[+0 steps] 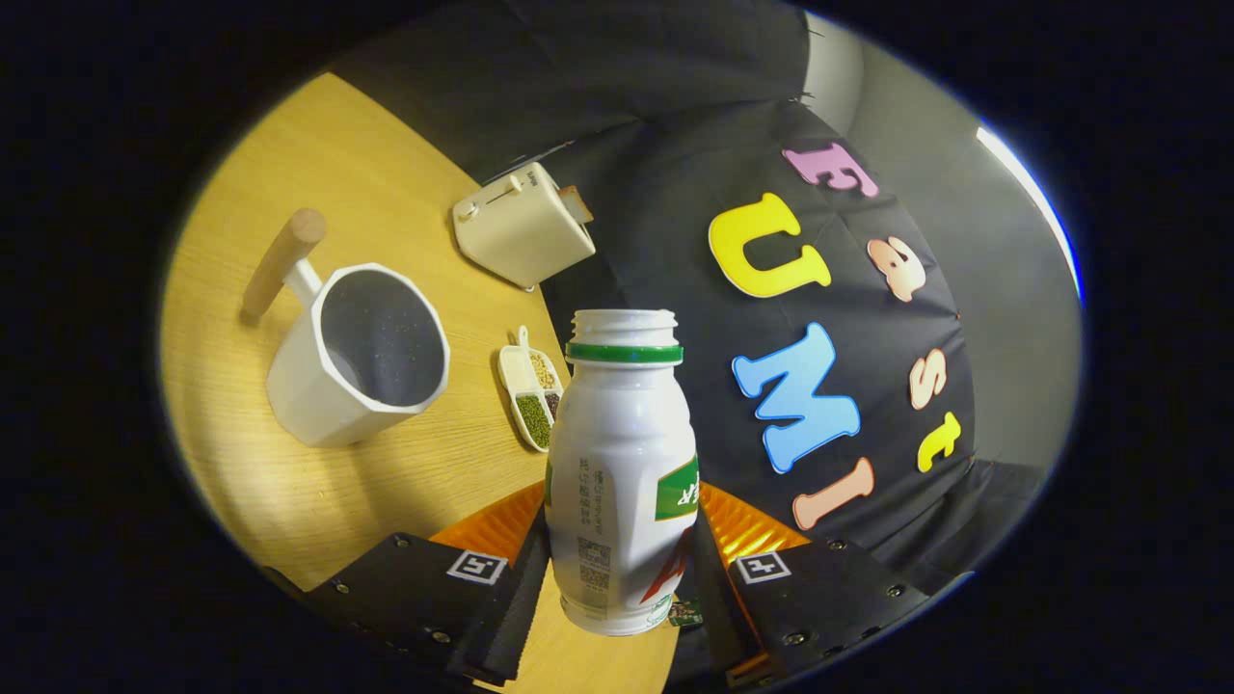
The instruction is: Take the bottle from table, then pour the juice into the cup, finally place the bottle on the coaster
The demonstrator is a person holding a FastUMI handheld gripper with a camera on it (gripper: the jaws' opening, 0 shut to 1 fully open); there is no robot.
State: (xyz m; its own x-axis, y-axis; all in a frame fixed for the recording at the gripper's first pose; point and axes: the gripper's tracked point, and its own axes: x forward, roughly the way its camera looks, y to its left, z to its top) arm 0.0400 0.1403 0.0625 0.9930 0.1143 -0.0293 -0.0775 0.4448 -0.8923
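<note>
The white bottle is held by the tool. It is squeezed between the two fingers, one pressed on each side near its bottom. The bottle has a green ring around its neck and its top is open, with no cap seen on it. It is held up above the table, and the whole scene looks tilted.

An orange coaster can be seen behind the bottle, just past the fingers. It peeks out on both sides of the bottle.

The white cup is set on the table, off to the left of the bottle and well apart from it. It has a wooden handle sticking out at its far side. The inside of the cup looks dark; whether juice is in it cannot be told.

Between the cup and the bottle, a small white dish with beans and seeds in little parts is lying on the table. Farther away, a cream toaster is seen near the table's edge, with a slice of bread poking out of it.
</note>
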